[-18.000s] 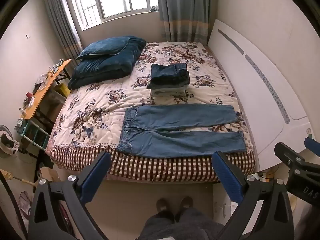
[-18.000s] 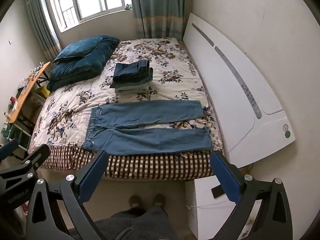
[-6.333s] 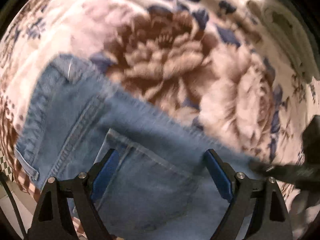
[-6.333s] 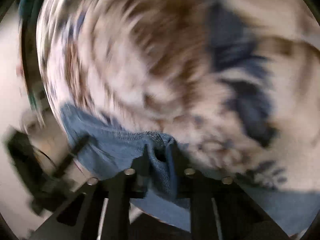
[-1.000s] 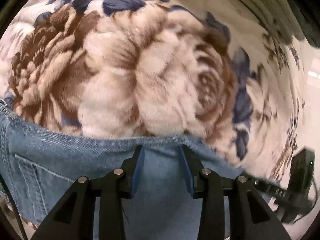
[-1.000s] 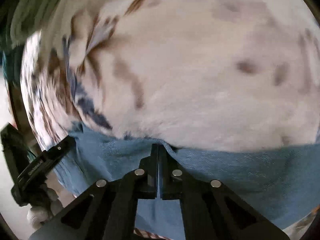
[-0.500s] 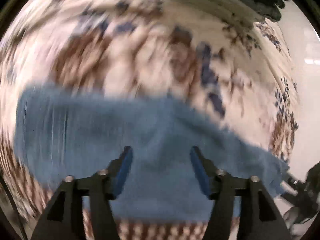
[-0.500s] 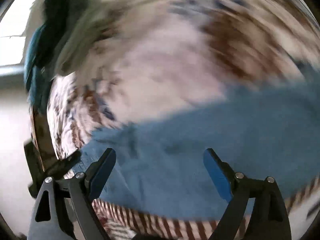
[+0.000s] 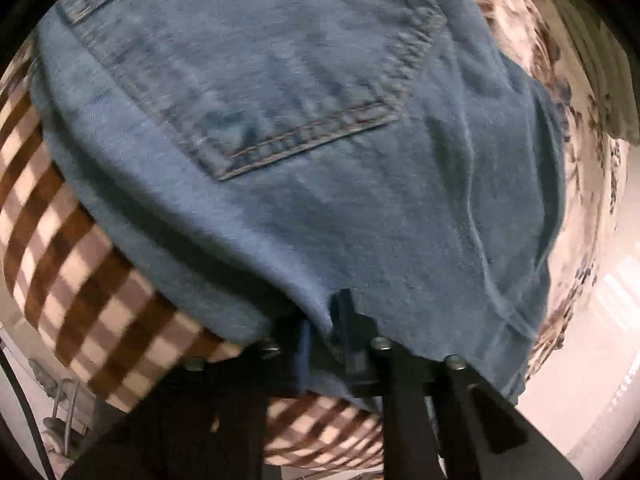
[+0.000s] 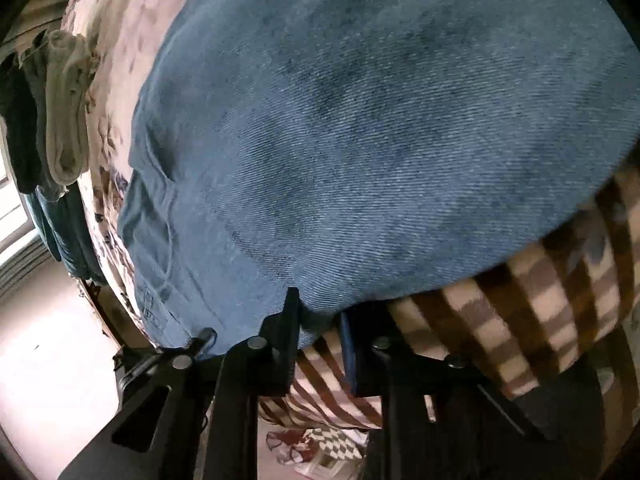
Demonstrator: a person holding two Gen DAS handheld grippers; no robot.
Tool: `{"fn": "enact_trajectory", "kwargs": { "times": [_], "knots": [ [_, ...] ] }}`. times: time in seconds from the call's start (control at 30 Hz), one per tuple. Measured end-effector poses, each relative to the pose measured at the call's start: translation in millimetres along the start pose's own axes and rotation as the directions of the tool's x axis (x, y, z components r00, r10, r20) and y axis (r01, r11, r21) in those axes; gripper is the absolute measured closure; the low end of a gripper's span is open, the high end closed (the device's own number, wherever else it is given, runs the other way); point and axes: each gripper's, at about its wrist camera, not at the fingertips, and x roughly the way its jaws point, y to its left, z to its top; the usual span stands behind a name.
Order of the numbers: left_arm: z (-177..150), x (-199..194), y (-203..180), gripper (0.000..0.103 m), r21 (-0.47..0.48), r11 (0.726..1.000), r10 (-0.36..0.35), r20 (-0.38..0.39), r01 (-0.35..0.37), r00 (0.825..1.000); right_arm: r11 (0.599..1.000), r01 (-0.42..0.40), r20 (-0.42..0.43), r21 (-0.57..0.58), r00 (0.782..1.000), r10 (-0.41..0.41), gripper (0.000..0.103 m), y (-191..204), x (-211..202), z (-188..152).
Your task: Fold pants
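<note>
The blue denim pants (image 9: 320,120) lie folded lengthwise along the bed's near edge and fill both views. A back pocket (image 9: 260,80) faces up in the left wrist view. My left gripper (image 9: 326,320) is shut on the near edge of the denim, with the cloth pinched between its pads. In the right wrist view the pants (image 10: 380,140) run up and away. My right gripper (image 10: 318,320) has its jaws closing on the near denim edge, and a bulge of cloth fills the narrow gap between them.
The brown checked border of the bed cover (image 9: 80,260) (image 10: 560,300) hangs just below the pants. The floral quilt (image 9: 576,100) (image 10: 120,60) spreads beyond them. A stack of folded clothes (image 10: 64,120) sits further back on the bed. Pale floor shows below.
Half a second ago both grippers hung open over the pants. Both have since come to the near denim edge and closed on it, and each view has rolled.
</note>
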Motion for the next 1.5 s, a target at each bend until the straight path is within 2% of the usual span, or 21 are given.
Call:
{"fn": "enact_trajectory", "kwargs": {
  "times": [0.13,0.23,0.33,0.37,0.43,0.5,0.57,0.63,0.73,0.87,0.97,1.0,1.03,1.07,1.1,1.17,1.2,1.27,1.33,1.47,1.5],
  "knots": [
    [-18,-6,5,0.095,0.082,0.995,0.056,0.047,-0.06,0.997,0.999,0.031,0.015,-0.037,0.999,-0.03,0.092,-4,-8,-7],
    [-21,-12,12,0.095,0.082,0.995,0.06,0.052,-0.064,0.997,0.999,0.044,0.007,-0.03,0.999,-0.044,0.092,-3,1,-5],
    [-18,-20,16,0.093,0.083,0.996,-0.033,0.043,0.03,0.999,0.997,0.044,-0.005,-0.063,0.999,-0.044,0.089,9,10,-3],
    [-14,-22,16,0.083,0.071,0.995,-0.067,0.045,0.064,0.997,0.997,0.03,-0.011,-0.078,0.999,-0.031,0.089,11,9,-1],
    [-5,-23,17,0.077,0.03,0.993,-0.112,0.058,0.11,0.992,0.997,-0.012,-0.012,-0.081,1.0,0.011,0.071,12,5,2],
    [4,-18,18,0.078,-0.005,0.991,-0.135,0.077,0.136,0.988,0.997,-0.031,-0.021,-0.071,0.999,0.029,0.066,11,8,6],
    [6,-17,19,0.095,-0.014,0.993,-0.114,0.102,0.116,0.988,0.998,-0.029,-0.011,-0.047,1.0,0.028,0.084,6,10,8],
    [-5,-32,15,0.098,0.042,0.994,-0.104,0.138,0.099,0.985,0.999,-0.031,0.013,-0.028,0.999,0.032,0.093,4,9,6],
    [-26,-42,10,0.098,0.126,0.991,-0.052,0.129,0.036,0.99,0.995,-0.023,0.049,-0.101,0.998,0.028,0.093,14,-8,-8],
    [-25,-11,21,0.095,0.112,0.993,0.02,0.09,-0.03,0.996,0.989,0.04,0.024,-0.144,0.999,-0.037,0.093,12,3,-8],
    [-21,-11,13,0.092,0.102,0.993,0.051,0.07,-0.058,0.996,0.997,0.001,-0.044,-0.082,0.999,-0.005,0.087,1,18,7],
    [-22,-17,4,0.091,0.127,0.988,0.077,0.083,-0.088,0.994,0.997,-0.023,-0.054,-0.077,0.998,0.019,0.074,0,14,8],
    [-27,-24,-10,0.087,0.172,0.978,0.096,0.114,-0.115,0.989,0.995,-0.044,-0.043,-0.084,0.998,0.041,0.049,-2,5,8],
    [-33,-31,-27,0.078,0.228,0.962,0.118,0.154,-0.152,0.981,0.994,-0.063,-0.018,-0.092,0.998,0.061,0.034,-4,-5,6],
    [-45,-38,-48,0.071,0.311,0.927,0.147,0.213,-0.209,0.966,0.99,-0.1,0.028,-0.099,0.994,0.103,0.015,-9,-21,4],
    [-69,-42,-79,0.024,0.434,0.851,0.168,0.309,-0.296,0.936,0.985,-0.137,0.116,-0.104,0.982,0.149,0.013,-24,-51,0],
    [-81,-42,-95,0.017,0.479,0.809,0.169,0.366,-0.34,0.915,0.986,-0.136,0.175,-0.094,0.973,0.151,0.013,-38,-71,1],
    [-106,-38,-129,0.015,0.57,0.722,0.12,0.455,-0.392,0.882,0.99,-0.13,0.267,-0.055,0.954,0.14,0.013,-64,-96,8],
    [-124,-25,-156,0.011,0.63,0.66,0.09,0.474,-0.409,0.876,0.99,-0.143,0.381,0.014,0.916,0.127,0.013,-101,-122,25],
    [-148,13,-187,0.005,0.7,0.605,0.07,0.429,-0.381,0.9,0.969,-0.236,0.498,0.071,0.85,0.17,0.02,-154,-141,68],
    [-152,10,-183,0.005,0.714,0.593,0.065,0.417,-0.371,0.907,0.957,-0.282,0.51,0.065,0.834,0.211,0.031,-164,-140,81]
  ]
}}
